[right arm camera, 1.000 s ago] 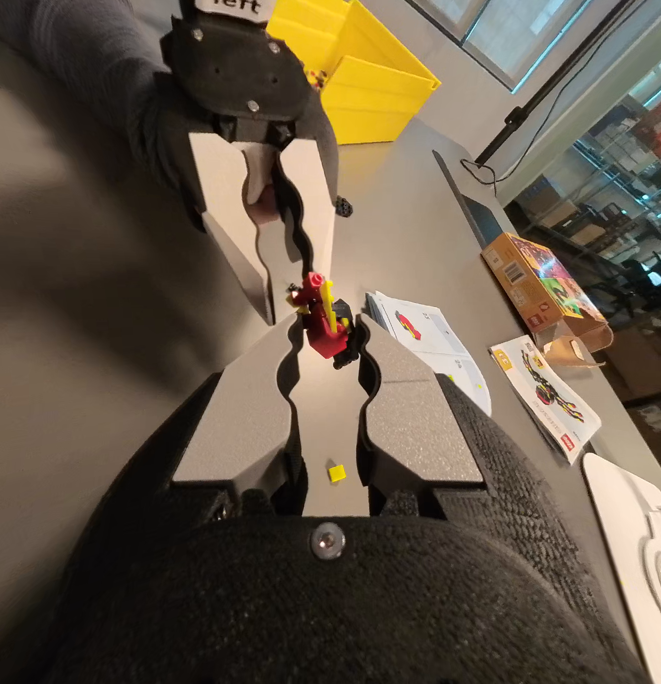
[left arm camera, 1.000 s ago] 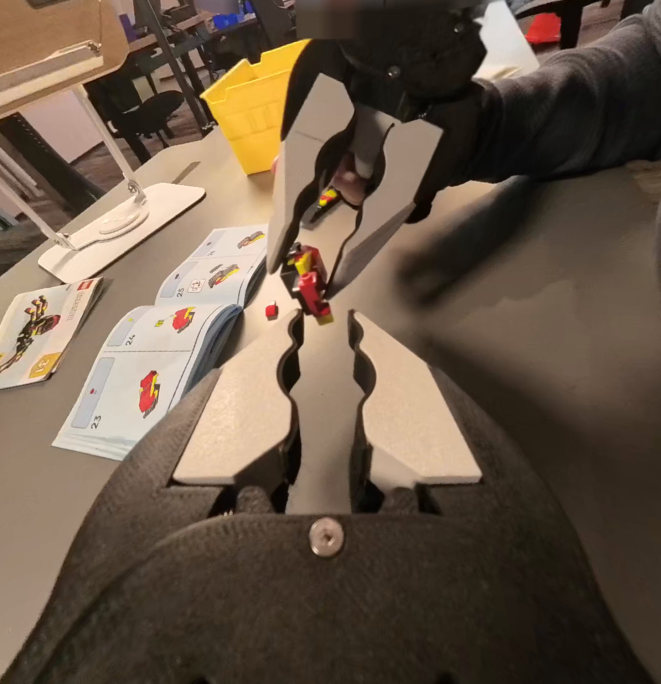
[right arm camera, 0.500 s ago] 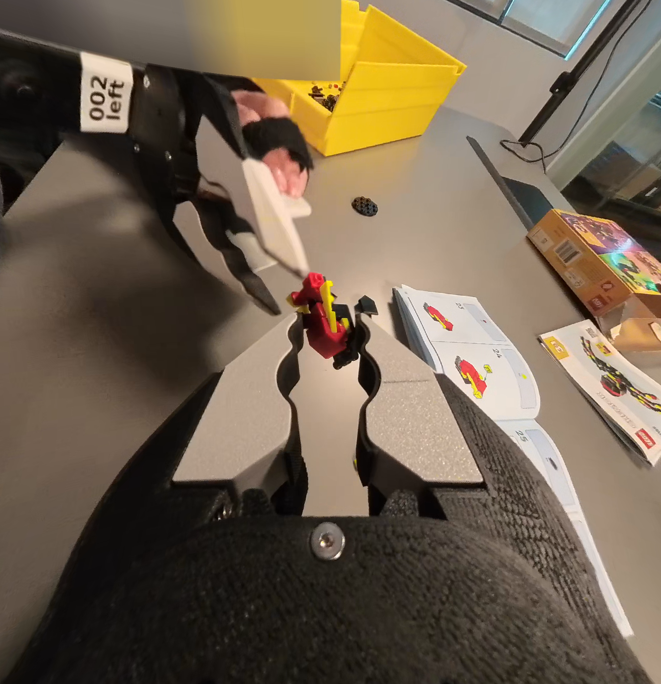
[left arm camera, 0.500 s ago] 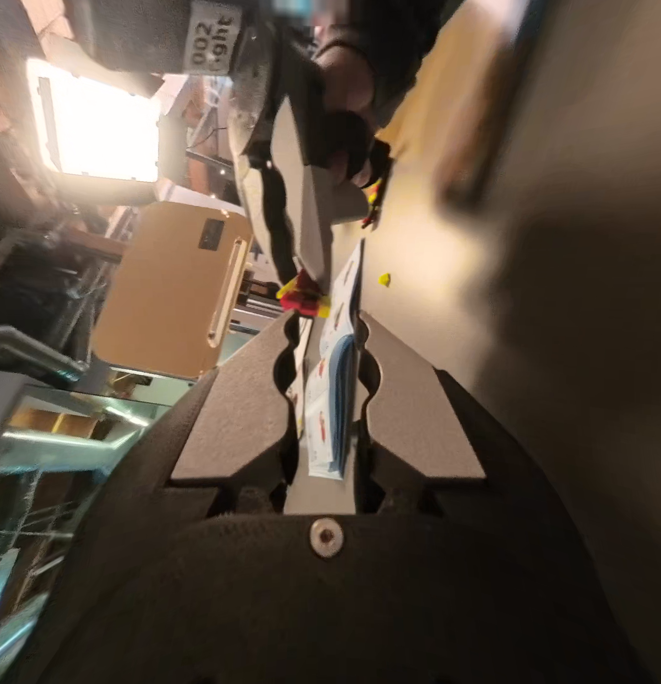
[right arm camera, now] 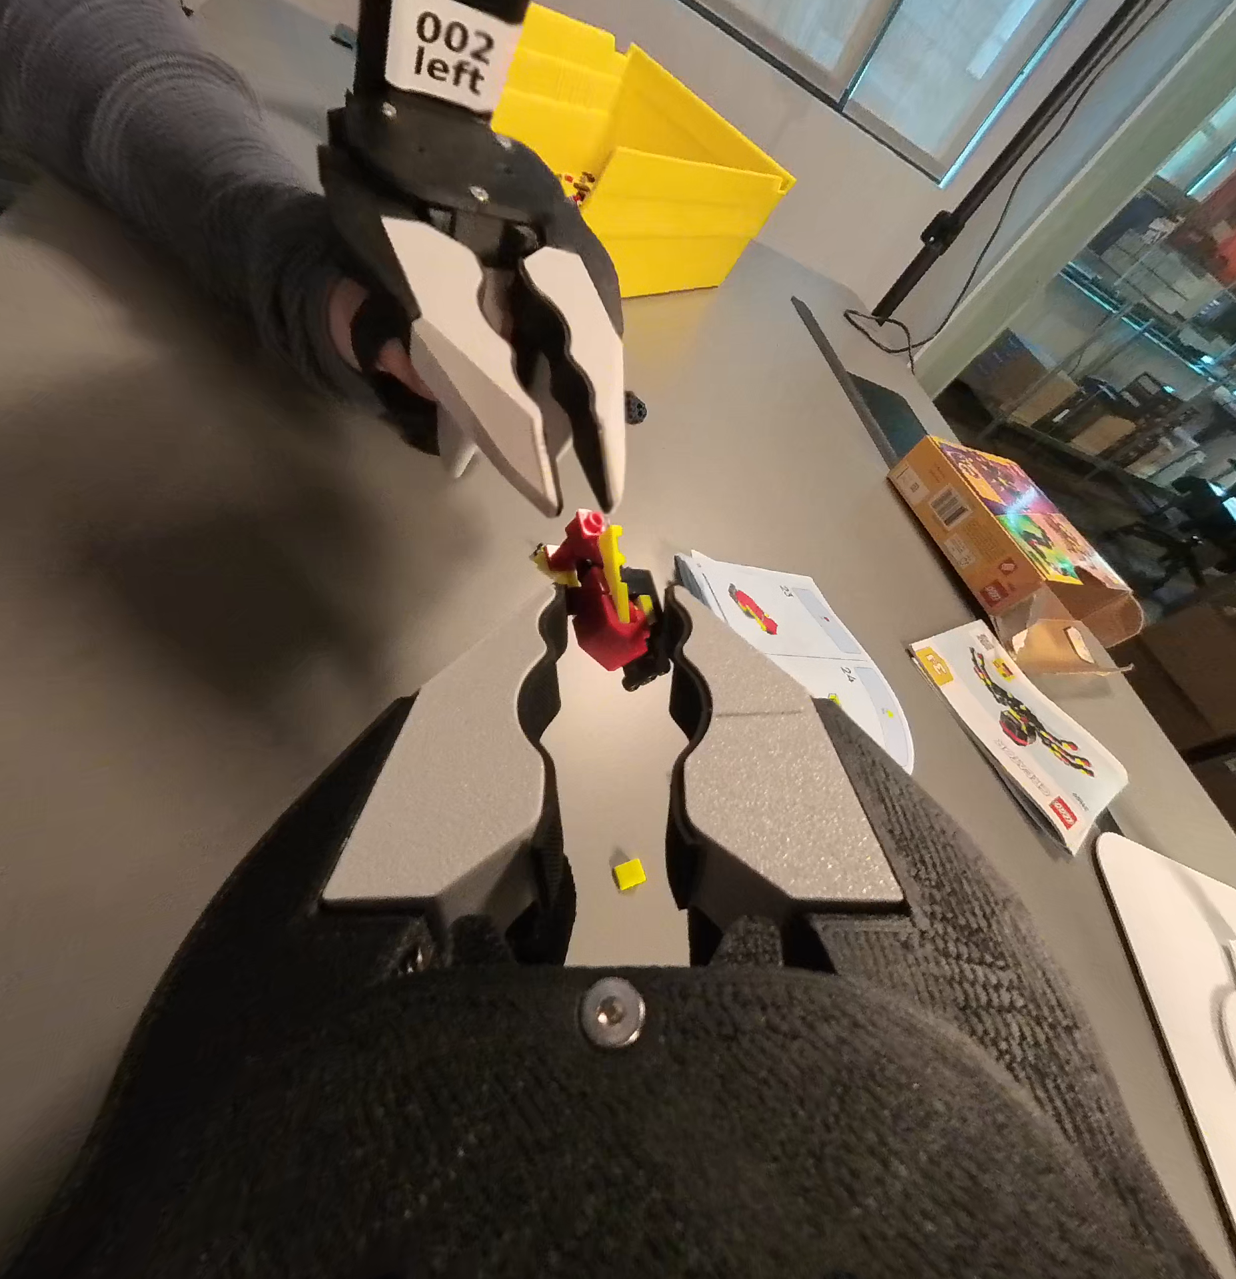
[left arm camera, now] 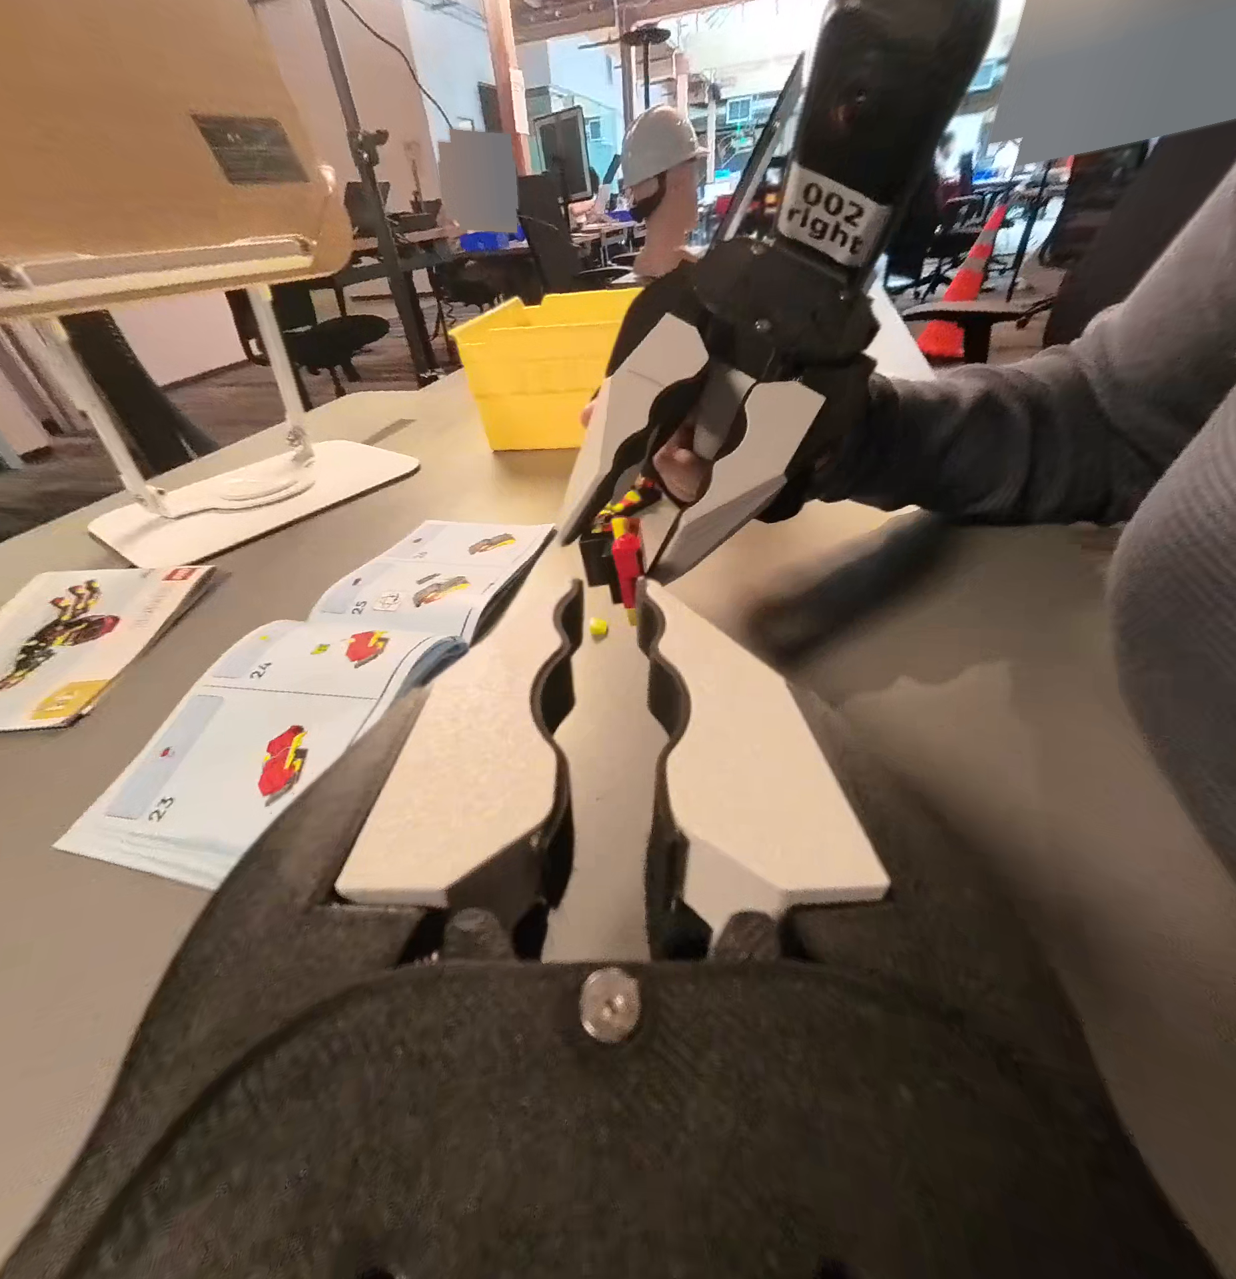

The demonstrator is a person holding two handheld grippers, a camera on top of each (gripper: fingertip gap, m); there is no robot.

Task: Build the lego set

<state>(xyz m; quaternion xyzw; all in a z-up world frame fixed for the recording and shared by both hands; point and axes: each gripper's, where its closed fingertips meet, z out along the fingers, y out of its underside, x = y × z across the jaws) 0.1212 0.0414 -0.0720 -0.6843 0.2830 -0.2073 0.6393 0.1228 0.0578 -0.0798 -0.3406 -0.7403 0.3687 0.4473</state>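
Right wrist view — right gripper point(right arm camera: 611, 599) clamps lego model point(right arm camera: 604, 605), left gripper point(right arm camera: 584, 502) hovering.

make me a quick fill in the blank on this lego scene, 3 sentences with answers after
1. The red and yellow lego build is held by the ____ gripper.
2. The bin holding loose pieces is coloured ____.
3. The instruction booklet lying on the table is ____, showing its pages.

Missing words: right; yellow; open
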